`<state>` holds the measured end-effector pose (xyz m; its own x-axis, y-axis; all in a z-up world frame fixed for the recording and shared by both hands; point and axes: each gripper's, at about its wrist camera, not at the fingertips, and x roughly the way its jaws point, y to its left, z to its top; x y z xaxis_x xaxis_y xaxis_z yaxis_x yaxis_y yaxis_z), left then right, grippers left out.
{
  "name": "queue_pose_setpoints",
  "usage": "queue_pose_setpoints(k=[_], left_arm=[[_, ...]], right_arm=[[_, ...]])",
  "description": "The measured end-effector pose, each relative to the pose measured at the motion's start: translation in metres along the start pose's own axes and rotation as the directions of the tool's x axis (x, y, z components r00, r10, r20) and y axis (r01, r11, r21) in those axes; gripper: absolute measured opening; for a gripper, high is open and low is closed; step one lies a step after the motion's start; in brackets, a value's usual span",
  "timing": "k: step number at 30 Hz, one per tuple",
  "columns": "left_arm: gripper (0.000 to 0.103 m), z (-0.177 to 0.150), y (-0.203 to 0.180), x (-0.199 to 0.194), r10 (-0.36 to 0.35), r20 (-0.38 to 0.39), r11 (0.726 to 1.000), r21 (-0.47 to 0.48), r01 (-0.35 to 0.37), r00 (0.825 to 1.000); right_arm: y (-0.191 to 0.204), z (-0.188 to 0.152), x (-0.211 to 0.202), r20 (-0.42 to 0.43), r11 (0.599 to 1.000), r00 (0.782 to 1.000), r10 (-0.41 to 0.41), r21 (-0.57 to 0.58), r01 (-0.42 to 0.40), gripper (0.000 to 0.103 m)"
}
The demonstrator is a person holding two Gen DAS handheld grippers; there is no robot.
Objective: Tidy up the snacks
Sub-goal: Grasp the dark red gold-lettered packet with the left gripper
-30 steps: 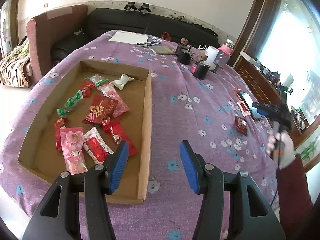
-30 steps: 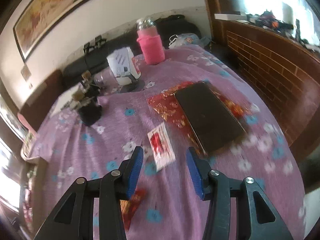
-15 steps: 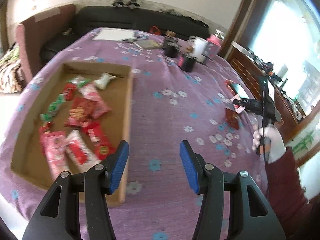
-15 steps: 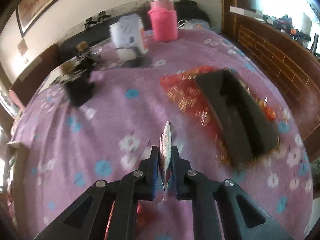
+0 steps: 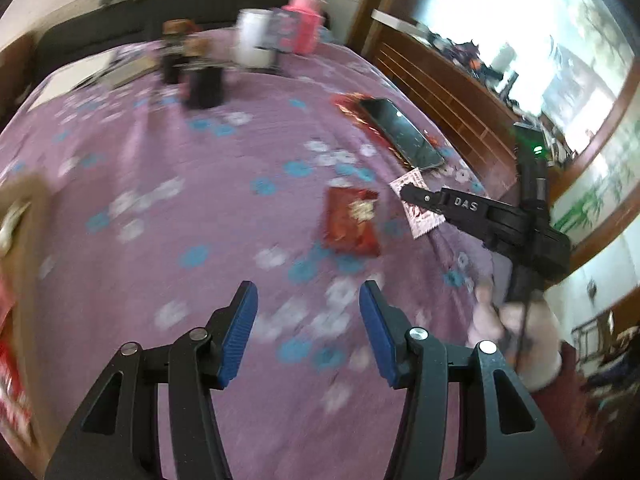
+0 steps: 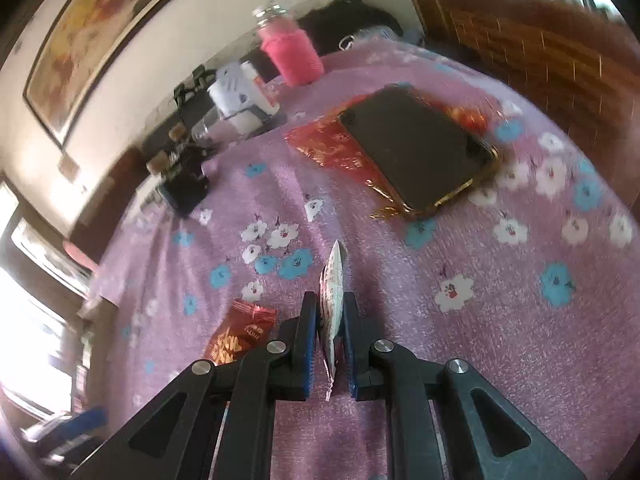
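Right now we have the right gripper [image 6: 331, 344] clamped on a small pink-and-white snack packet [image 6: 332, 280], its pads pressing the flat faces so the packet stands on edge between them, its top corner poking out past the fingertips. Pinching it by the flat sides is what makes a thin, limp sachet easy to lift off the cloth. In the left wrist view the same packet [image 5: 418, 204] sits at the tip of that gripper, near the dark phone [image 5: 400, 132] and the red envelope under it.

Our left gripper [image 5: 308, 332] hangs over the purple flowered tablecloth [image 5: 160, 220] with its blue pads apart and nothing between them. Ahead of it, a little beyond the fingertips and slightly to the right, lies a red snack packet [image 5: 352, 224], flat on the cloth and just beside the pinched one. We judge this to be the left gripper's next target, since its jaws point toward it and already stand wide enough to straddle a flat packet.

At the far left edge a corner of the cardboard tray [image 5: 24, 264] shows, blurred, with red wrappers inside; that is where we expect both packets to go.
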<state>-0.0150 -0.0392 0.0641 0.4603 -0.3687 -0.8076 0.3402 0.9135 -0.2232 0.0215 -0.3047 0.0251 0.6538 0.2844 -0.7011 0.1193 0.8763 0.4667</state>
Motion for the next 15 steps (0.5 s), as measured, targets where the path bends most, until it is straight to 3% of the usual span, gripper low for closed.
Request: queue_pose_setpoints(k=[7, 12, 15], left_arm=[[0.051, 0.035, -0.037, 0.065, 0.041, -0.035, 0.994, 0.099, -0.037, 0.999], [0.051, 0.036, -0.048, 0.087, 0.077, -0.059, 0.986, 0.152, -0.067, 0.995], [0.050, 0.035, -0.054, 0.090, 0.112, -0.029, 0.977, 0.187, -0.105, 0.993]], right_arm=[[-0.014, 0.001, -0.006, 0.002, 0.997, 0.999, 0.037, 0.074, -0.037, 0.013], [-0.011, 0.001, -0.007, 0.005, 0.996, 0.999, 0.048, 0.070, -0.048, 0.014], [-0.009, 0.001, -0.008, 0.012, 0.996, 0.999, 0.052, 0.068, -0.053, 0.014]])
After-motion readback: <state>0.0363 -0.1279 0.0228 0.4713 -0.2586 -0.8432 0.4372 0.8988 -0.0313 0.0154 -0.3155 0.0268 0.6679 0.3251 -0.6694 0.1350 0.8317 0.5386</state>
